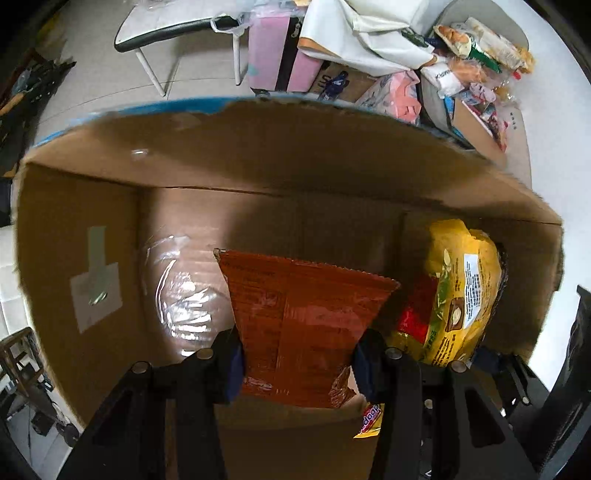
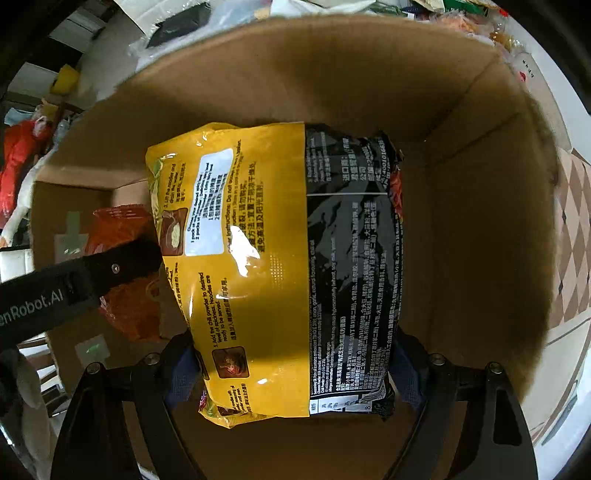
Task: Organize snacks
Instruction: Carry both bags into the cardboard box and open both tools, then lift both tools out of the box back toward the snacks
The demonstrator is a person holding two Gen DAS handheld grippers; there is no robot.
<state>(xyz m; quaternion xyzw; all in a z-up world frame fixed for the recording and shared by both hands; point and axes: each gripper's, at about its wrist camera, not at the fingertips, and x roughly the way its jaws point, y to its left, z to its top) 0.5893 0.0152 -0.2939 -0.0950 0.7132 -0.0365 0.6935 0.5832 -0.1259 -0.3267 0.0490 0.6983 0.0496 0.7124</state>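
Note:
My left gripper (image 1: 297,363) is shut on an orange-red snack packet (image 1: 303,314) and holds it upright inside an open cardboard box (image 1: 258,162). My right gripper (image 2: 291,373) is shut on a yellow and black noodle pack (image 2: 273,266) and holds it inside the same box (image 2: 461,229), to the right of the orange packet (image 2: 122,229). The yellow pack also shows at the right in the left wrist view (image 1: 461,295). The left gripper's arm (image 2: 74,284) crosses the left side of the right wrist view.
The box floor has shiny tape (image 1: 181,295) on the left. Behind the box a table holds a heap of loose snack packs (image 1: 476,62). A pink case (image 1: 273,48), white cloth (image 1: 365,29) and a chair (image 1: 173,29) stand further back.

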